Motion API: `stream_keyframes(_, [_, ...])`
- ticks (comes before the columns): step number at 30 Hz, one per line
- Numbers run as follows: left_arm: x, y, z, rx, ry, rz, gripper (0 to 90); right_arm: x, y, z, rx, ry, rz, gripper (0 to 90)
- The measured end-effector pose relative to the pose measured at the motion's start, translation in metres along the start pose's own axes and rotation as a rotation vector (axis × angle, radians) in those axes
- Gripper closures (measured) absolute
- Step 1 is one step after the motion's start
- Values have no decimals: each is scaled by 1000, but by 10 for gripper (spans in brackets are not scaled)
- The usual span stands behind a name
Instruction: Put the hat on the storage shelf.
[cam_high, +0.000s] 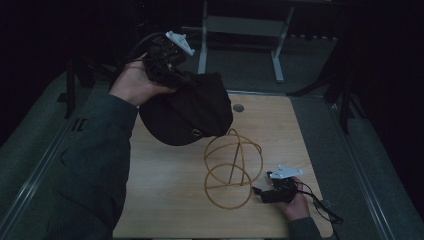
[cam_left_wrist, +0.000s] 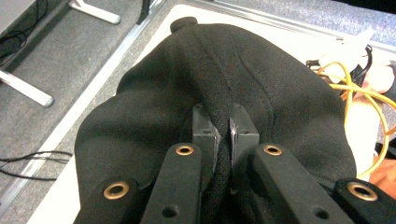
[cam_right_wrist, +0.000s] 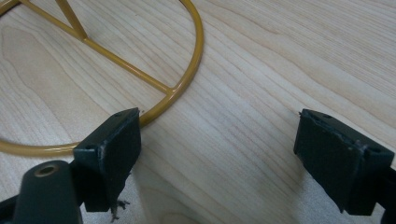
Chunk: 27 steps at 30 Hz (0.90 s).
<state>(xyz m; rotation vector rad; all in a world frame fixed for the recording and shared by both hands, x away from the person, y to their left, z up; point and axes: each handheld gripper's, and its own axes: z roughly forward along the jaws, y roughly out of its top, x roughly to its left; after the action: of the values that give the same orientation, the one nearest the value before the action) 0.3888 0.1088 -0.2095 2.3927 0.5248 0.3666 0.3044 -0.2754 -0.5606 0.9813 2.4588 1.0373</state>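
Cap (cam_left_wrist: 196, 93) clamped in left jaws, hiding stand (cam_high: 232, 170) top; right jaws apart.

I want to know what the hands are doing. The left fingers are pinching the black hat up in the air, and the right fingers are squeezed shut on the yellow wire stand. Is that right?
Not quite. The right gripper is open: the right gripper view shows its fingers wide apart over the table, one beside the yellow wire stand, not squeezing it. The left gripper does pinch the black hat up in the air.
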Motion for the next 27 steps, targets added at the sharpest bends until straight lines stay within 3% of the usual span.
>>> stream_keyframes(27, [-13,28,3,-55,-69,43,842,0,0,0,0,1,2,145])
